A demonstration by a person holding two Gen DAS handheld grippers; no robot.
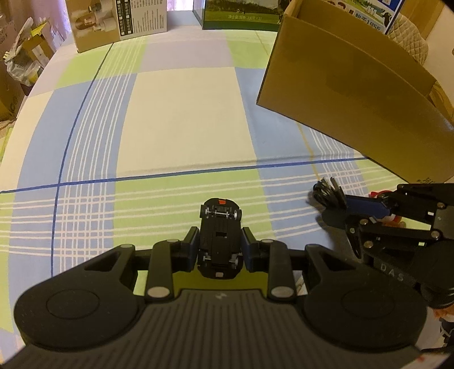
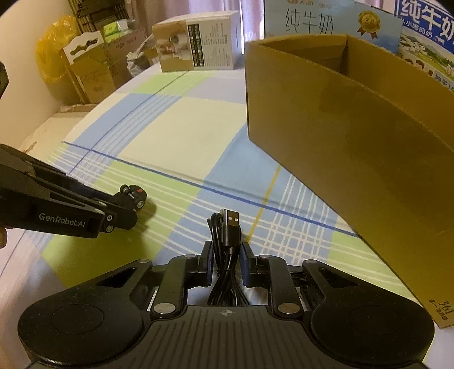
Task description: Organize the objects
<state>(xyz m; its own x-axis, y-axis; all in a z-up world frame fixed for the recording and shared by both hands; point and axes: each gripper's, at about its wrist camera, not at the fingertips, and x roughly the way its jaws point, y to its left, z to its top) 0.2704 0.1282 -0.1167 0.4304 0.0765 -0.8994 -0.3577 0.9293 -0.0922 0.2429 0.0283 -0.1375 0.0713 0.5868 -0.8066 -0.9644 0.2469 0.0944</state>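
My left gripper (image 1: 220,239) is shut on a black toy car (image 1: 220,227), held belly-up above the checked cloth; the car also shows in the right wrist view (image 2: 133,195). My right gripper (image 2: 225,255) is shut on a coiled black USB cable (image 2: 227,235) with its plug pointing forward. In the left wrist view the right gripper (image 1: 334,198) sits at the right with the cable bundle (image 1: 326,191) sticking out. An open brown cardboard box (image 1: 354,93) stands ahead to the right of both grippers, also in the right wrist view (image 2: 354,136).
A checked cloth (image 1: 181,113) covers the table. A printed carton (image 1: 119,22) and a green carton (image 1: 244,14) stand at the far edge. Milk cartons (image 2: 312,20) stand behind the brown box. Cardboard boxes and bags (image 2: 85,65) lie beyond the left edge. Small colourful figures (image 1: 394,220) sit under the right gripper.
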